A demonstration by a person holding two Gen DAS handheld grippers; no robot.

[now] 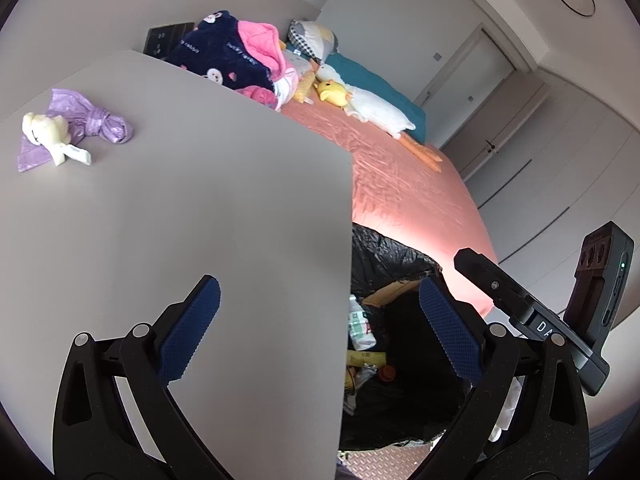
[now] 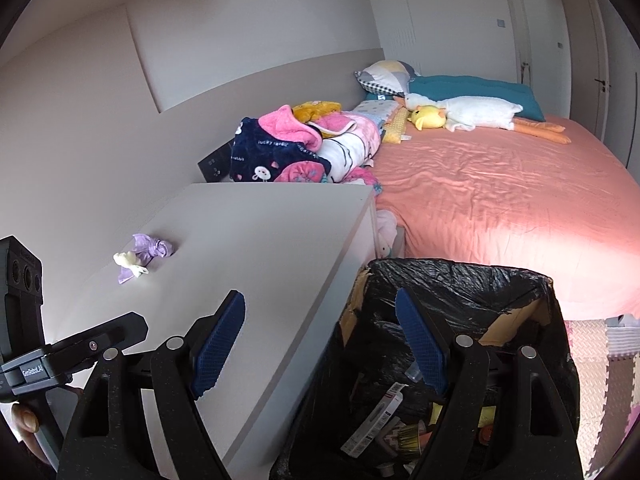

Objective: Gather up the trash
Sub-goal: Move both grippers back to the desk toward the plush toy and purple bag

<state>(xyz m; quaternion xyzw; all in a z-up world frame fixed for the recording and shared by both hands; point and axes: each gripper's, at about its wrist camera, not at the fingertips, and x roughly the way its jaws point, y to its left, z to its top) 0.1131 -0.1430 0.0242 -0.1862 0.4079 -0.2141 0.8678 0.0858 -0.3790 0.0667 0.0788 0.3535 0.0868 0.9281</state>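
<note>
A knotted purple plastic bag and a crumpled pale yellow wrapper lie together on the far left of the grey nightstand top. They also show small in the right wrist view: the purple bag and the wrapper. A bin lined with a black bag stands beside the nightstand, holding several pieces of trash. My left gripper is open and empty over the nightstand's near corner. My right gripper is open and empty, straddling the bin's left rim.
A bed with a pink sheet lies beyond the bin, with a heap of clothes, pillows and plush toys. Foam floor mats are at the right. The bin also shows in the left wrist view.
</note>
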